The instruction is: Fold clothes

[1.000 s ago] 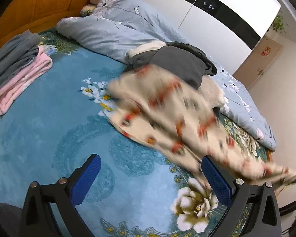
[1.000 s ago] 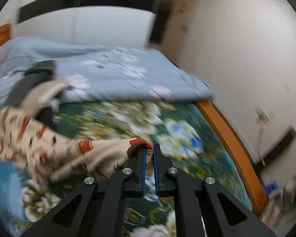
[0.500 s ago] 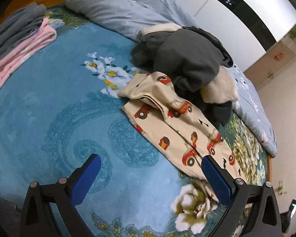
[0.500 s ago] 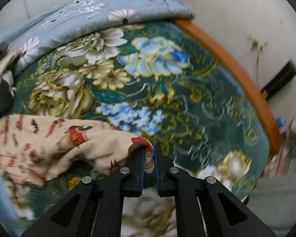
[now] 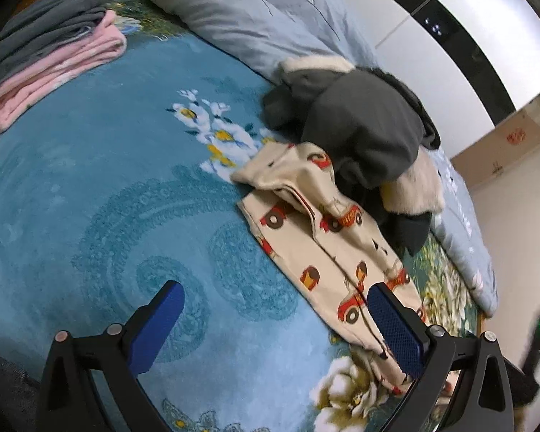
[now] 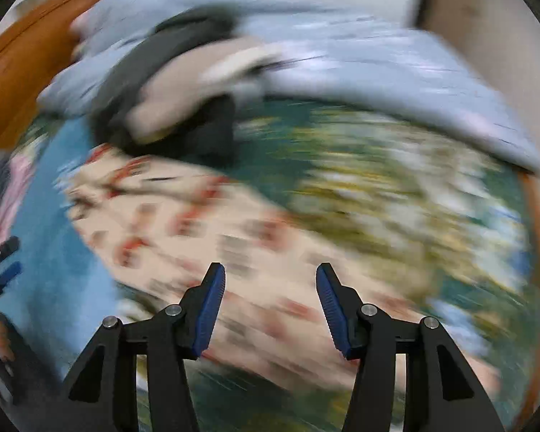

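A: Left gripper?
B: Spread wide, nothing held. Hovering over the blue bedspread, low in the left wrist view. Right pad overlapping the cuff end of the cream car-print trousers; contact impossible to tell.

A: Right gripper?
B: Also parted, pads well apart, nothing between them. Heavy motion blur across the whole right wrist view — fine detail lost. Cream car-print trousers directly ahead, beneath and beyond the fingertips.

A: Position of the trousers?
B: Flat on the bed, stretched from centre toward 5 o'clock in the left wrist view. Waist end rumpled and partly folded over itself, touching the unfolded heap at about 1 o'clock. One leg on top of the other, red vehicles visible along the length.

A: Heap contents?
B: Dark grey garment uppermost, cream fleece piece showing beneath its right side, darker cloth under that. Same heap at 11 o'clock in the right wrist view, smeared.

A: Anything else on the bed?
B: Folded stack at 10 o'clock — grey garment over pink garment, edges squared. Pale blue duvet bunched along the far side at 12 o'clock. Wooden headboard at 10 o'clock in the right wrist view.
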The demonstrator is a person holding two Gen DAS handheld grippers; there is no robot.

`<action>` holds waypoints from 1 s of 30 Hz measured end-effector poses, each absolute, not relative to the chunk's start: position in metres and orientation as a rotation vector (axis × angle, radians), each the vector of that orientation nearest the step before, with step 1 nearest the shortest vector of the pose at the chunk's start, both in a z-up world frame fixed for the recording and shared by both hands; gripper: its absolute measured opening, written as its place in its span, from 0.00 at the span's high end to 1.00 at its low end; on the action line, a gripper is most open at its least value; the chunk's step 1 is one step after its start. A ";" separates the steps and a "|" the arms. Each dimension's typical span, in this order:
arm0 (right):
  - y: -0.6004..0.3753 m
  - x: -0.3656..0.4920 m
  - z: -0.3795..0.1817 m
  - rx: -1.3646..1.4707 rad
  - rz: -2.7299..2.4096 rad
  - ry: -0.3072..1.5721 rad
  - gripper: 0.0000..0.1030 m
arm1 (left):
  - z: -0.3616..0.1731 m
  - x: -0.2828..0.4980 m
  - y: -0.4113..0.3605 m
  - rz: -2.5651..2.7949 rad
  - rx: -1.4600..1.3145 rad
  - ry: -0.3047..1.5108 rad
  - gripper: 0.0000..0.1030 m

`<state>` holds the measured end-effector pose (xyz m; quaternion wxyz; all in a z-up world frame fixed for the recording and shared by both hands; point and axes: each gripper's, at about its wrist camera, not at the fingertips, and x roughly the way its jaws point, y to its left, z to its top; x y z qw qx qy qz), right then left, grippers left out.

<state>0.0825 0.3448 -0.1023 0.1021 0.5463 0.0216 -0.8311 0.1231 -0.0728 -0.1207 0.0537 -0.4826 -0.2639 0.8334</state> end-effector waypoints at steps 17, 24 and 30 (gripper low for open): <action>0.095 -0.015 -0.203 1.500 -2.271 0.784 0.97 | -0.134 0.121 -0.106 2.609 -1.448 -0.959 0.00; 0.130 0.016 -0.140 1.324 -2.385 0.550 0.98 | -0.136 0.124 -0.122 2.541 -1.397 -1.120 0.00; 0.137 0.103 -0.106 1.228 -2.234 0.431 0.98 | -0.131 0.128 -0.131 2.497 -1.334 -1.196 0.00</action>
